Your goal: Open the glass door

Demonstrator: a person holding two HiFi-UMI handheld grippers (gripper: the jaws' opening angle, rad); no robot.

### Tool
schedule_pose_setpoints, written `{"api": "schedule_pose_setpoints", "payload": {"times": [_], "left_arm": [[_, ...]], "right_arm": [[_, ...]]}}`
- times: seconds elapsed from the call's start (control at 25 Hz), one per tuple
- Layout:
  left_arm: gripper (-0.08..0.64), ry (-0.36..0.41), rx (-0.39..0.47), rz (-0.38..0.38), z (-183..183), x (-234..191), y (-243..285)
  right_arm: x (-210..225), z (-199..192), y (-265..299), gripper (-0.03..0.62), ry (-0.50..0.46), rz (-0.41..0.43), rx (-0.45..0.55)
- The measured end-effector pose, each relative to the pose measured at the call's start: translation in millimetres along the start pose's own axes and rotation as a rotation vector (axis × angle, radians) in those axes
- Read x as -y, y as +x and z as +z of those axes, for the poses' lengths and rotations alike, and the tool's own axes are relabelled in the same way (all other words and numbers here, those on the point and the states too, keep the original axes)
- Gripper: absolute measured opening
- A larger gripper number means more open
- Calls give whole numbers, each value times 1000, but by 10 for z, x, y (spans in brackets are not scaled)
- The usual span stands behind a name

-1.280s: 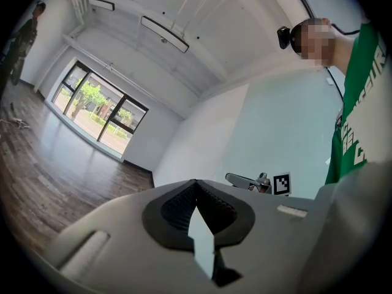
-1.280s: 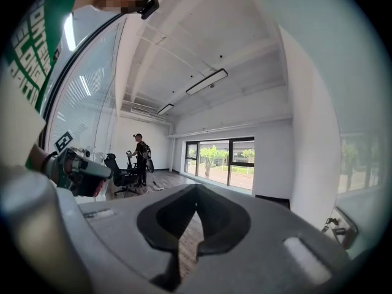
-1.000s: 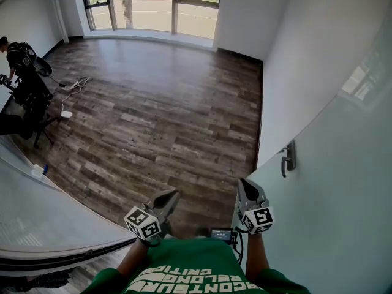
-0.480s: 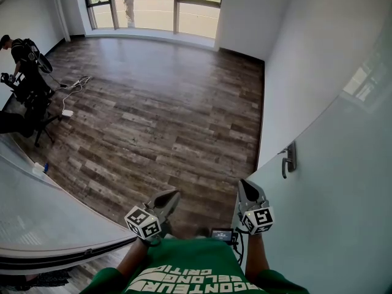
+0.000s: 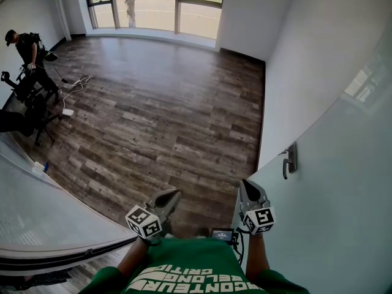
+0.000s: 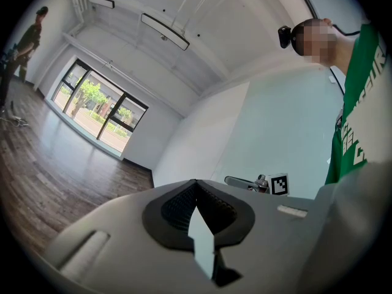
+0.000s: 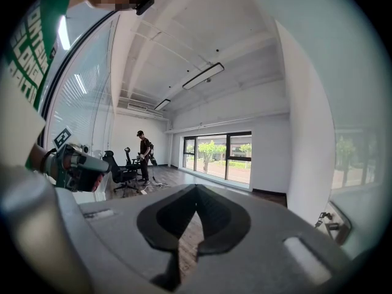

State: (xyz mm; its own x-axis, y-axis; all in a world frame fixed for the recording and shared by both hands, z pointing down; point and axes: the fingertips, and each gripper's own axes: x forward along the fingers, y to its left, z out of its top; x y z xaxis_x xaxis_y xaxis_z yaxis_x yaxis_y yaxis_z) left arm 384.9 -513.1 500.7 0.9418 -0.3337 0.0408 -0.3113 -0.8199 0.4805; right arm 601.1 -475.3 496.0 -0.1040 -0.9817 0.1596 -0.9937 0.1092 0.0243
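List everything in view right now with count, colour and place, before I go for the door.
glass door: one, frosted pale green, right side
door handle: one, grey metal, near the door's left edge
floor: one, brown wood planks, centre
window: one row, dark frames, far wall
wall: one, white, right of the window
person: one, dressed in black, far left
office chair: at least one, black, beside that person
cable: a few, white, on the floor near the chair
glass partition: one, frosted, lower left
left gripper: one, grey, bottom centre, shut, empty
right gripper: one, grey, by the door's edge, shut, empty
shirt: one, green, bottom edge
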Motion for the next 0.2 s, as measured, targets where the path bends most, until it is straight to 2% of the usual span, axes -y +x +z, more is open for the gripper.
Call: {"api": "schedule_pose_setpoints", "payload": {"times": [0.2], "left_arm": [[17,0,-1,-3,11,-34,-19]], "right_arm": [[-22,-1,19,-8,2,-4,-1]]}}
